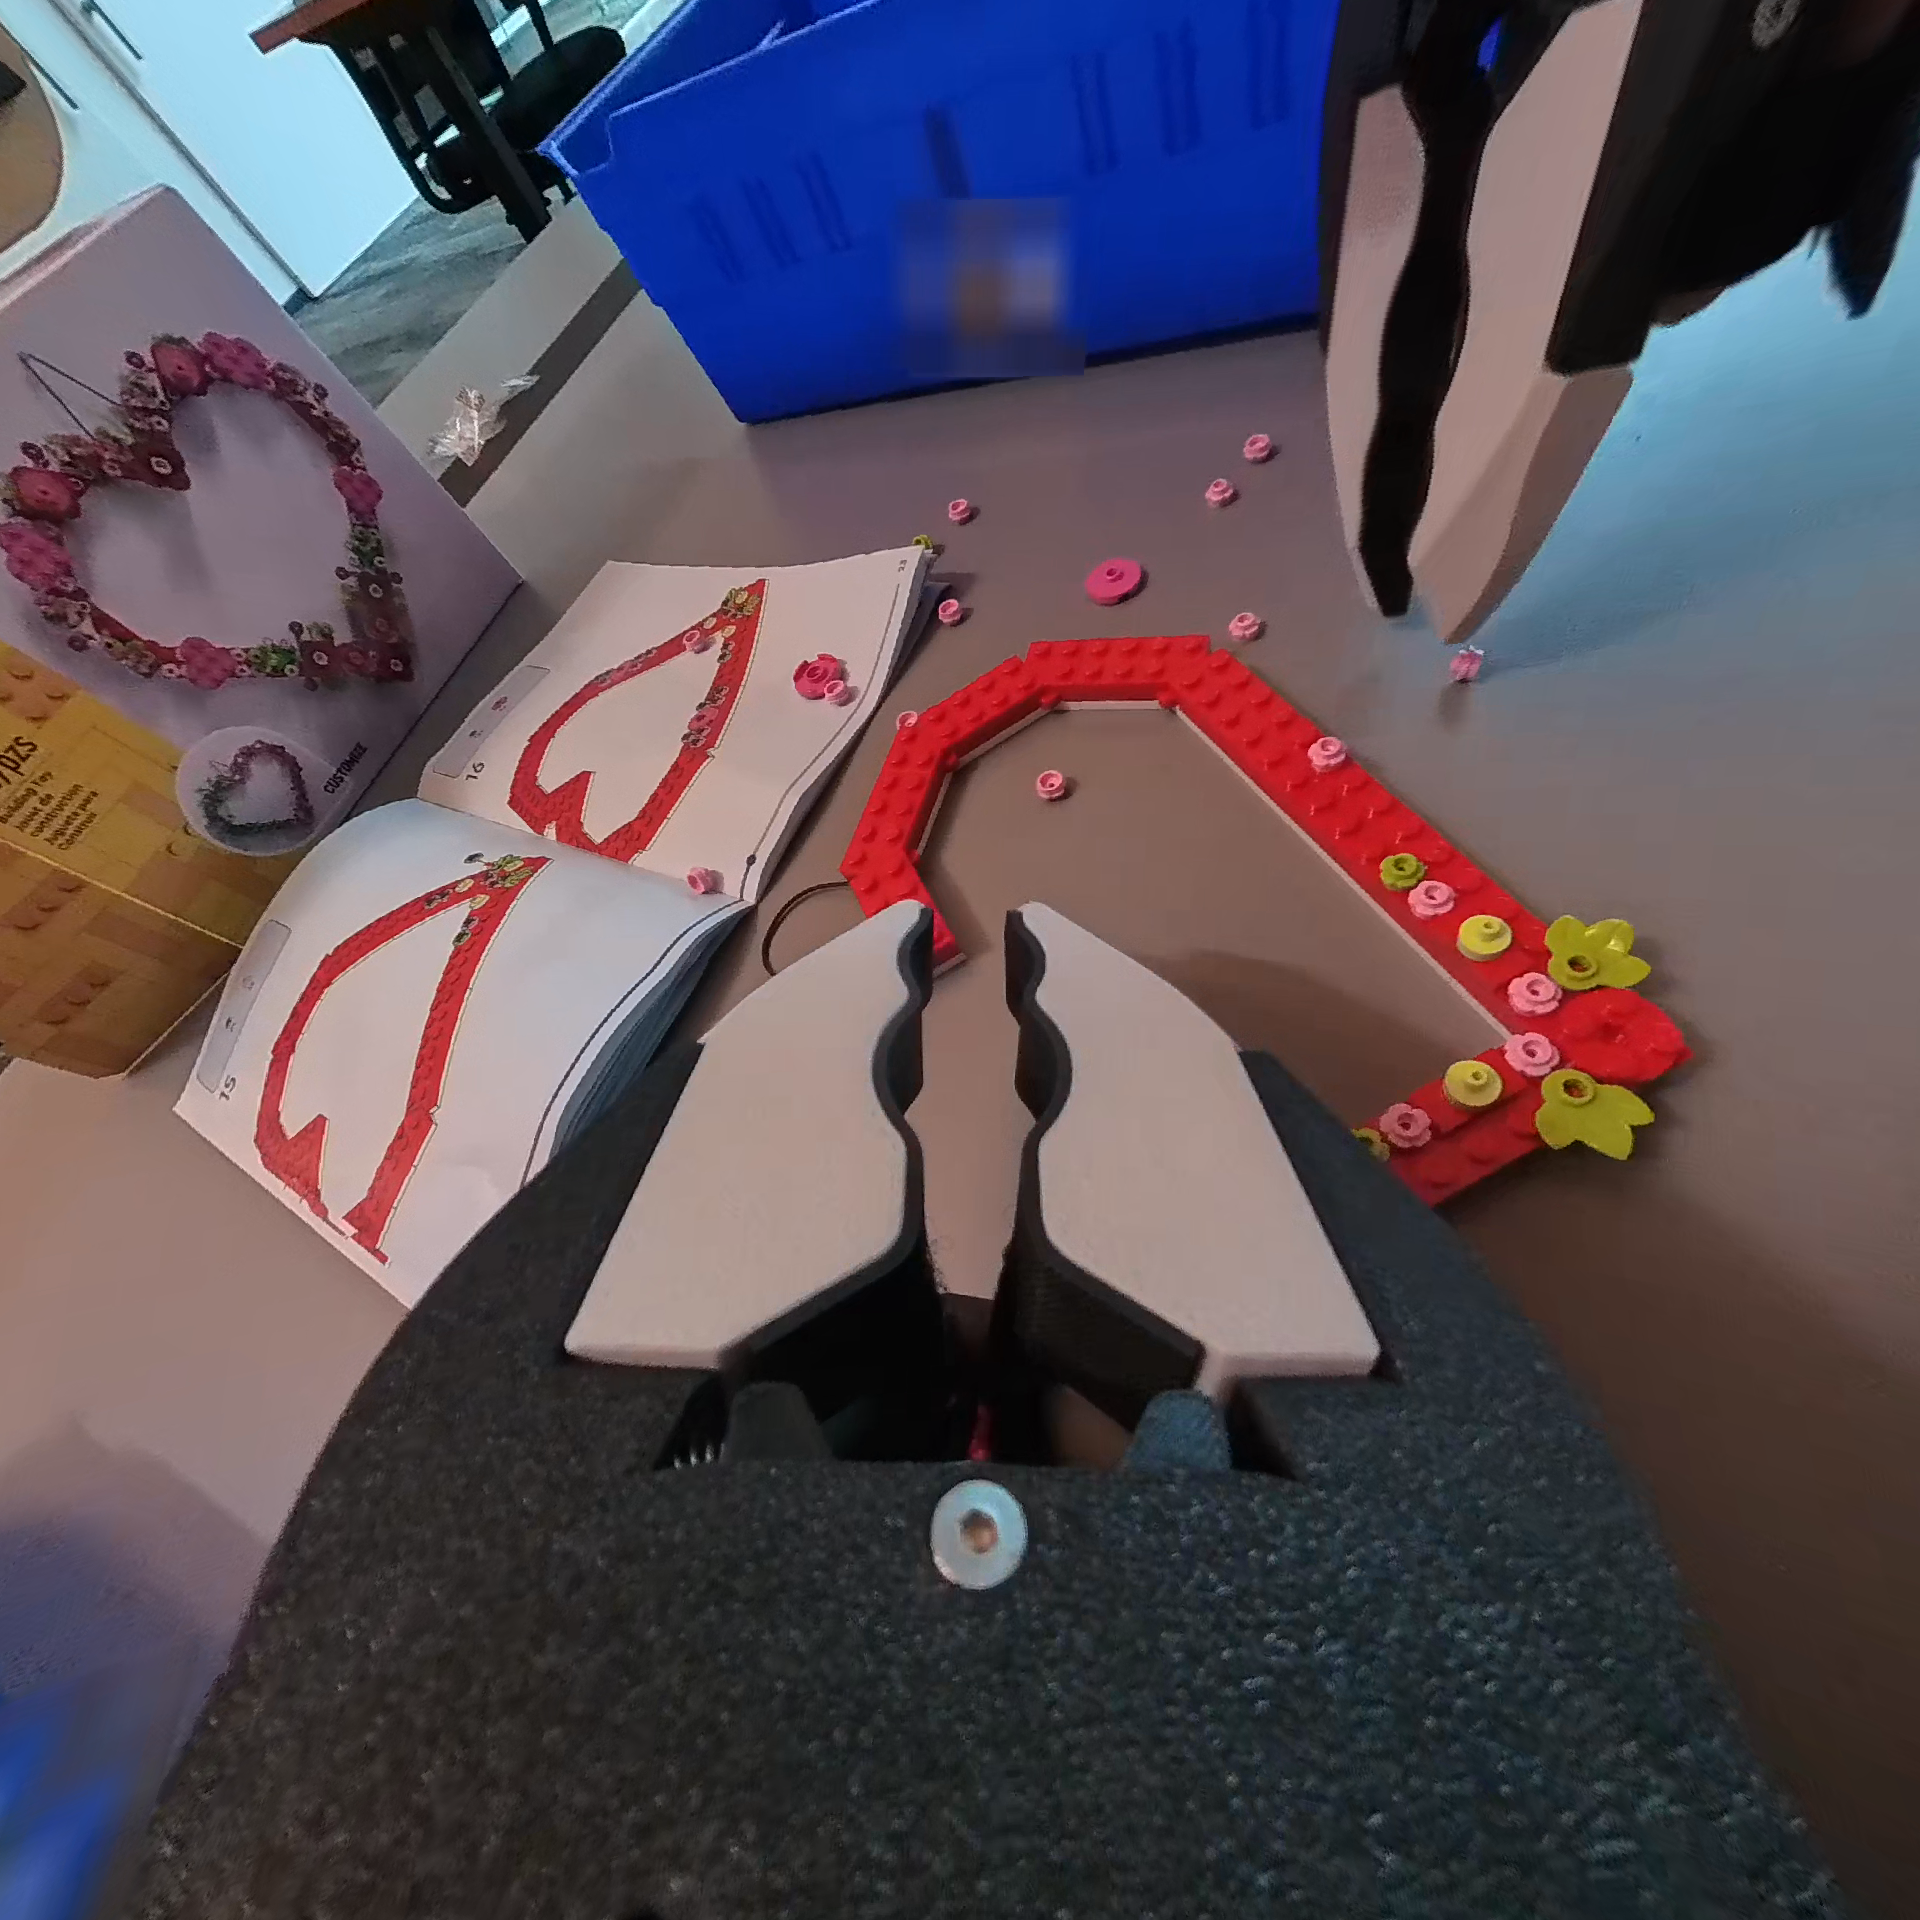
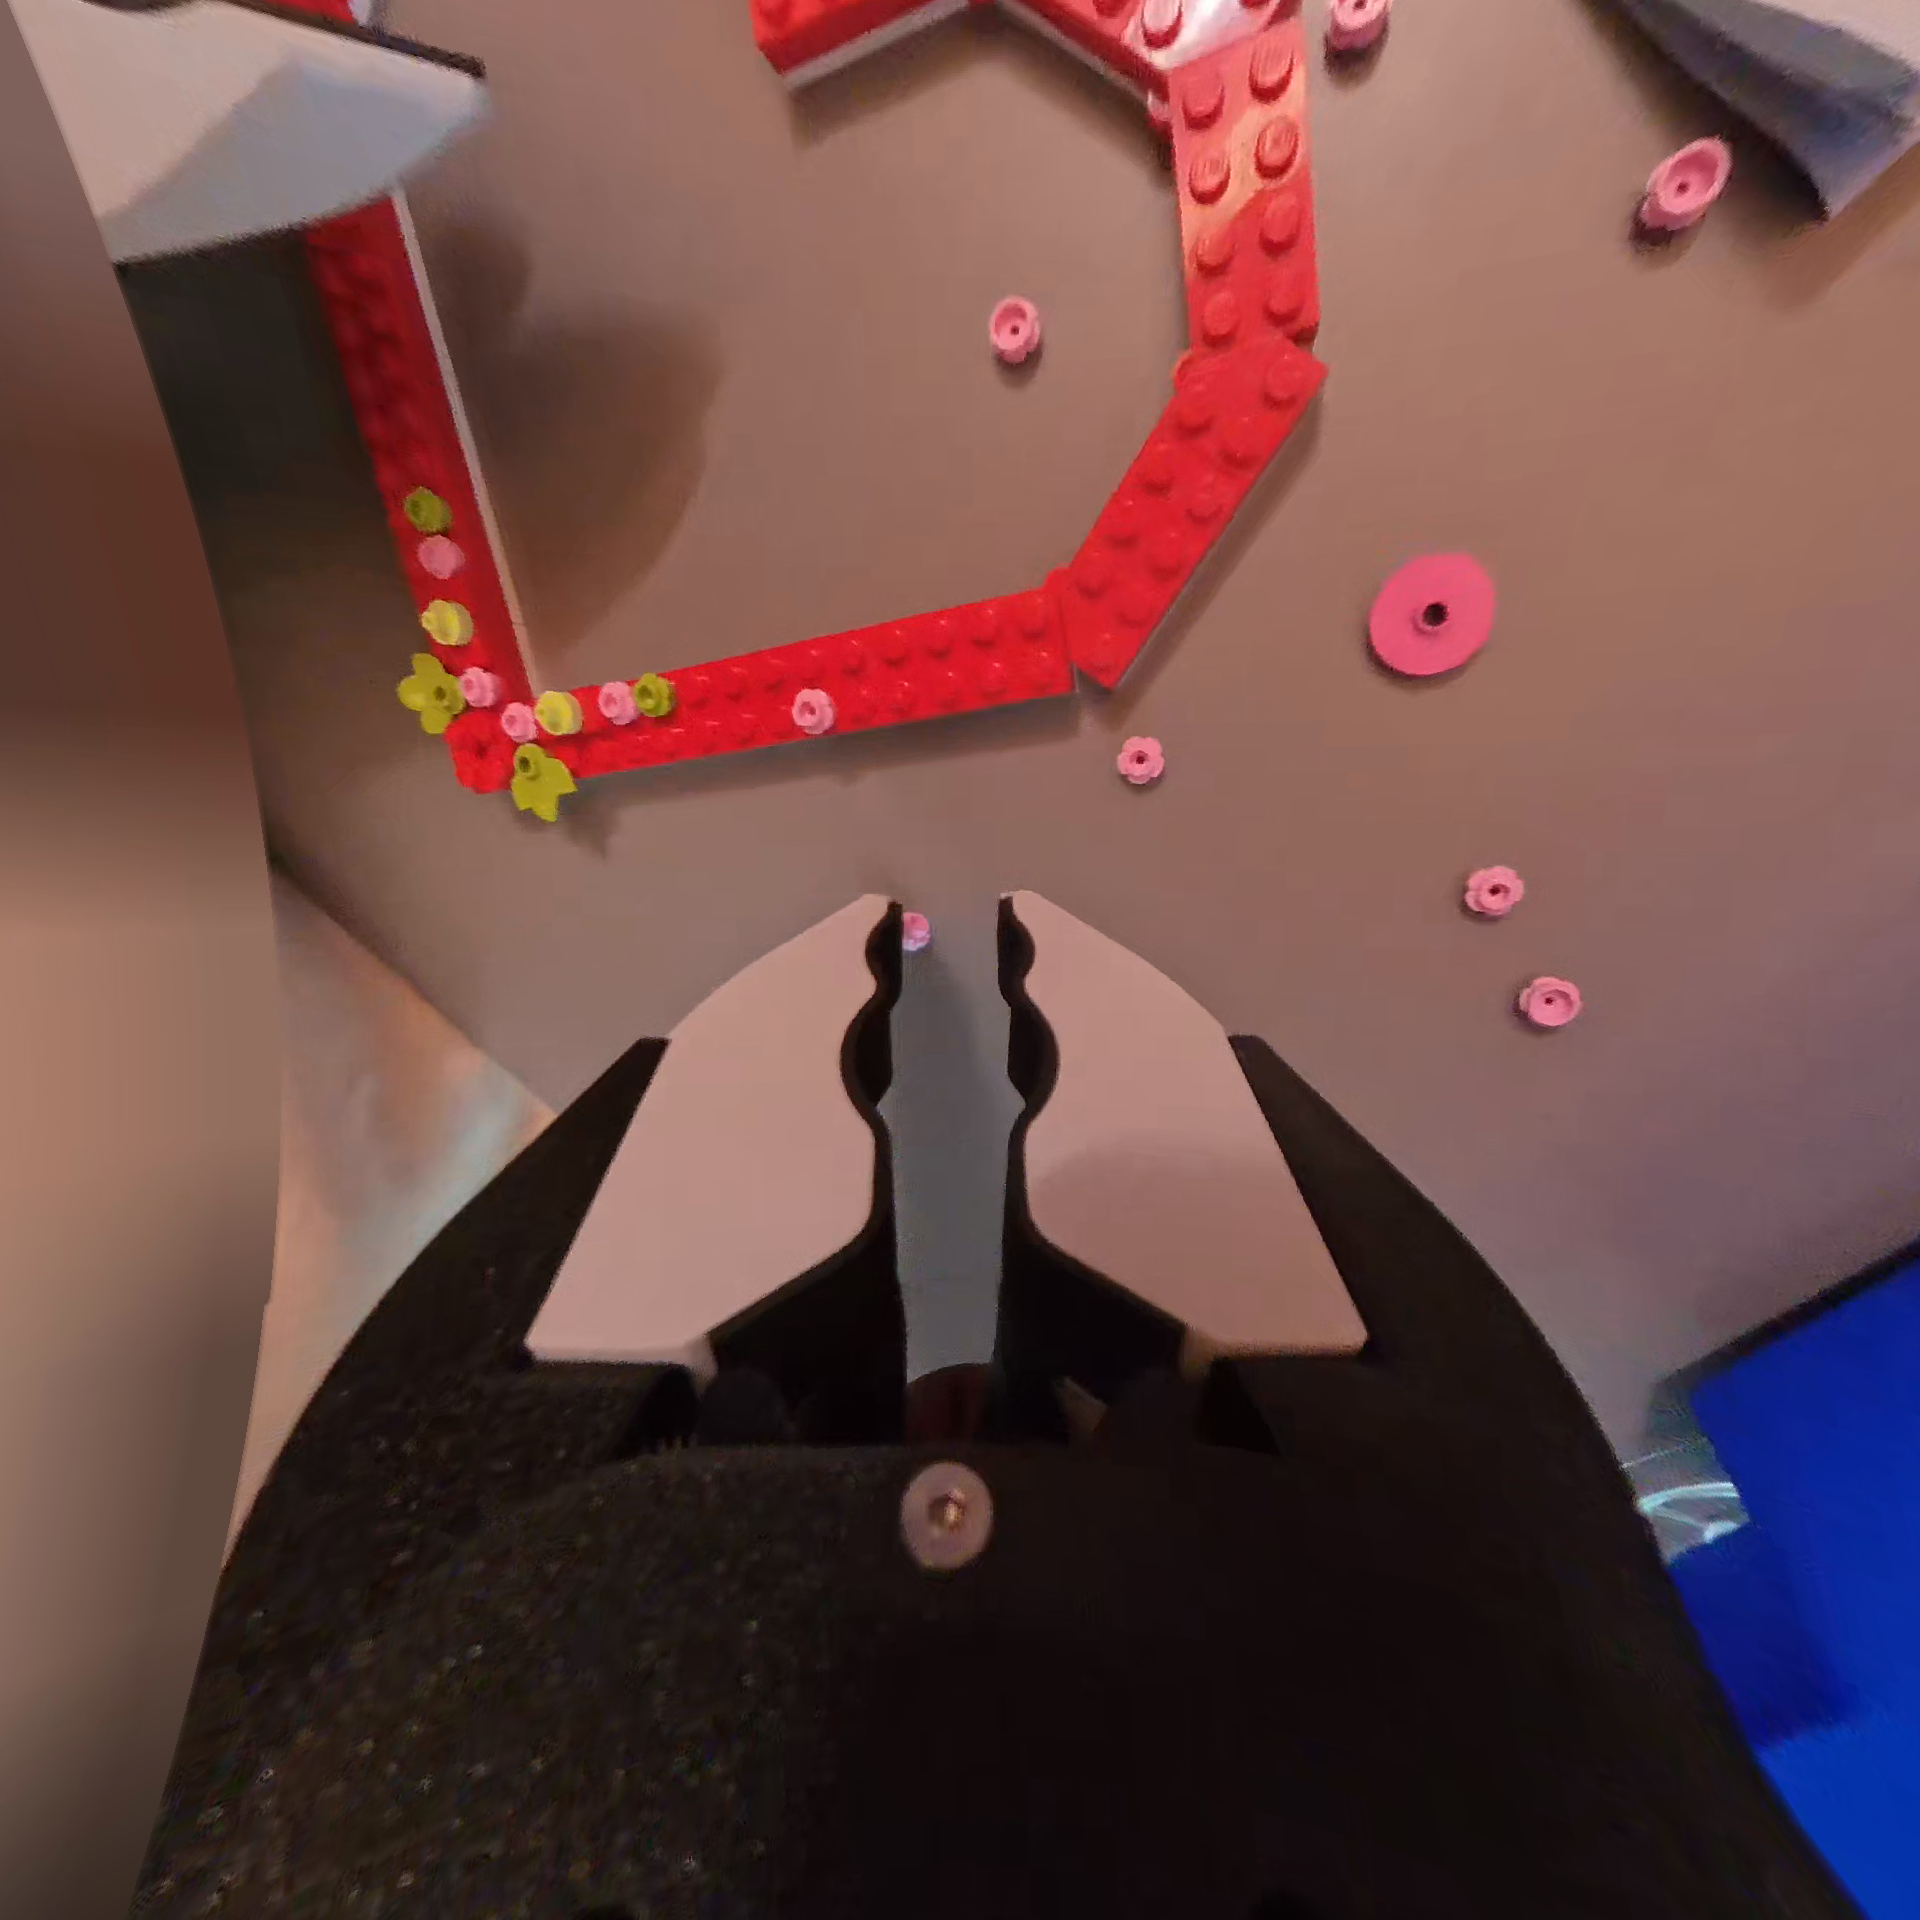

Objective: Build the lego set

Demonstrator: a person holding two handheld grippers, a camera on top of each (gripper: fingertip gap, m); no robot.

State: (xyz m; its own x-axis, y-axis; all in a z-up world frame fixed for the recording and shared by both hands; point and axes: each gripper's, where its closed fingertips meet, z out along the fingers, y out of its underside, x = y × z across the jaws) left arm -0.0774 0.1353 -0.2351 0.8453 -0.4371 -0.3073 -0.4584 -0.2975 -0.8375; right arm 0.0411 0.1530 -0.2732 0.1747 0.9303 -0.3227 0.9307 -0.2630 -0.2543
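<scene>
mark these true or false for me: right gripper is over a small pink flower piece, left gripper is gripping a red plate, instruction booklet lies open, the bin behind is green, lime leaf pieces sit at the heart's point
1. The right gripper is over a small pink flower piece. True; the piece lies on the table beside its left fingertip.
2. The left gripper is gripping a red plate. False; it is open and empty, above the red heart frame.
3. The instruction booklet lies open. True.
4. The bin behind is green. False; it is blue.
5. Lime leaf pieces sit at the heart's point. True.
</scene>
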